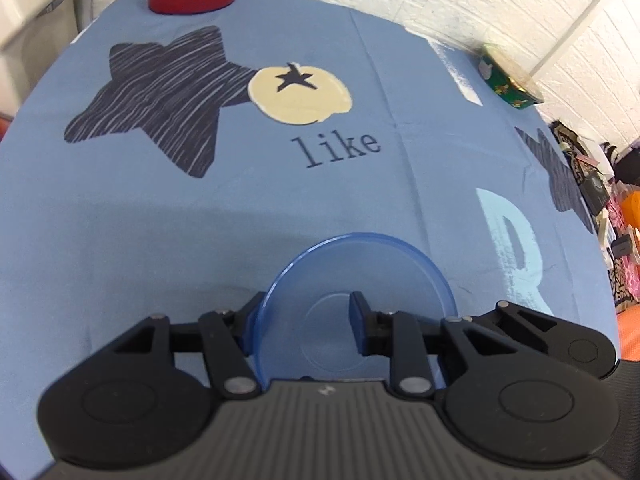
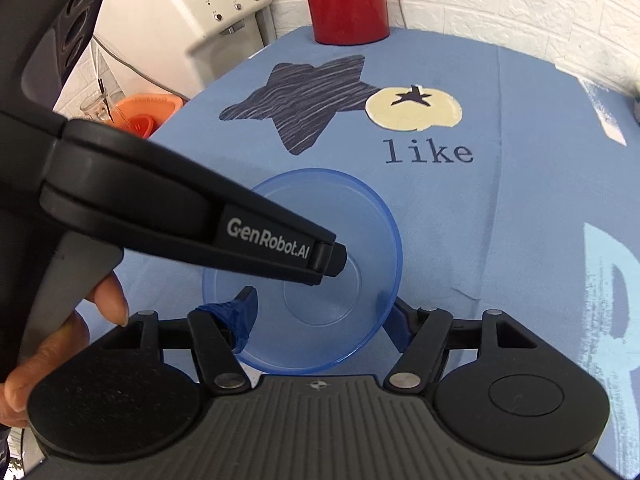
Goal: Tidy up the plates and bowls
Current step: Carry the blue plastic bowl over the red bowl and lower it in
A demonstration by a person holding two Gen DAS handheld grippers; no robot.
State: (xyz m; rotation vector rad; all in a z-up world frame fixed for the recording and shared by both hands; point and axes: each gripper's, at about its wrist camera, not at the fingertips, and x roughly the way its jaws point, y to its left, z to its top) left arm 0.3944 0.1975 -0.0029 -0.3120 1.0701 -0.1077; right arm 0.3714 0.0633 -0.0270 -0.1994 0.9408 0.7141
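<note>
A translucent blue plastic bowl (image 2: 320, 280) is sitting upright on the blue printed tablecloth (image 1: 400, 160), near the front of the table, below the printed word "like" (image 1: 336, 148) and the dark striped star (image 1: 160, 100).

The left gripper (image 1: 304, 328) is straddling the bowl's left wall – one blue-padded finger is lying outside the rim, the other reaching down inside over the base. The fingers are standing apart with a wide gap, released rather than clenched; whether either pad is touching the wall is hard to tell. In the right wrist view, this tool is coming in from the left as a black arm marked "GenRobot.AI", its tip inside the bowl, and a person's hand (image 2: 60, 320) is gripping its handle.

The right gripper (image 2: 326, 324) is spread wide around the near side of the bowl – its tape-wrapped finger (image 2: 236, 316) is lying just beside the left rim, the other finger beside the right rim, clamping nothing.

At the far edge a glossy red cylindrical container (image 2: 346, 0) is standing, with a green patterned tin (image 1: 508, 76) off to the far right.
</note>
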